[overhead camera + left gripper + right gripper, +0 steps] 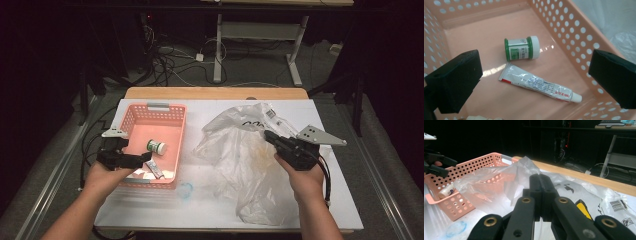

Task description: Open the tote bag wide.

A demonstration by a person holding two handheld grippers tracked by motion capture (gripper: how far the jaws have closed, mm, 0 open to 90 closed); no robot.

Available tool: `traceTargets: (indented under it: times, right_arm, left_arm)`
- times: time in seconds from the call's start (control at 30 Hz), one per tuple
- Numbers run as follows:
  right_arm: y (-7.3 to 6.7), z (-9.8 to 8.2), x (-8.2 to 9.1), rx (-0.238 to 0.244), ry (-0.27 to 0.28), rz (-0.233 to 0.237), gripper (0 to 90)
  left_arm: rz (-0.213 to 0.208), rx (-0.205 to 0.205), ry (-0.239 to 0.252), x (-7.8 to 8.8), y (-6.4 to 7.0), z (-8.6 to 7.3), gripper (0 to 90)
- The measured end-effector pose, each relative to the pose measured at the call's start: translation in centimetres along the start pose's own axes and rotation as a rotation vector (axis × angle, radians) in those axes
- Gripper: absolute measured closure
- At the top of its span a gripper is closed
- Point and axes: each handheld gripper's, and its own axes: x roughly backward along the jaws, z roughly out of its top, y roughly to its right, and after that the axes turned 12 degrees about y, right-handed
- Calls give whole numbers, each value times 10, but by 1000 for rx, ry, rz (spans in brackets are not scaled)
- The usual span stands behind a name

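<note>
High view: the left claw [131, 159] is hanging over the near end of the pink basket [131, 116], jaws spread, gripping nothing. A jar [157, 147] and a tube [155, 169] are lying inside the basket. The right claw [272, 137] is pinching the clear bag [240, 165], which is sprawling across the white tabletop [345, 200] right of the basket.

Left gripper view: both jaws are standing wide apart above the basket floor [474, 37]. The green jar [522, 48] is lying on its side, the tube [539, 86] just beside it, cap toward the perforated wall.

Right gripper view: the jaws are pressing together on a fold of the bag [499, 187], lifting it up off the tabletop; the basket [456, 205] is sitting beyond it.
</note>
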Motion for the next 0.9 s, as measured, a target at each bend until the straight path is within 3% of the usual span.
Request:
traceTargets:
  times: [0.13,0.23,0.47,0.67,0.7,0.77,0.8,0.83,0.9]
  right_arm:
    - [-1,0,0,3,1,-2,900]
    - [-1,1,1,4,1,-1,900]
    - [-1,1,1,3,2,0,900]
    - [-1,1,2,1,2,-1,900]
    - [-1,1,2,3,4,1,900]
    - [-1,1,2,5,5,1,900]
    - [-1,1,2,7,7,1,900]
    - [-1,1,2,7,7,1,900]
    - [-1,2,2,7,8,1,900]
  left_arm:
    - [-3,26,-78,-11,-5,3,0]
    - [-5,23,-116,-15,-6,6,2]
    - [-15,44,-266,-31,-9,11,87]
    - [-9,30,-393,-44,-8,14,190]
    - [-17,28,-415,-46,-8,14,281]
    - [-19,25,-461,-50,-7,14,328]
    - [-20,28,-486,-52,-7,14,463]
    - [-18,23,-512,-54,-7,14,463]
    - [-10,18,-572,-58,-8,12,610]
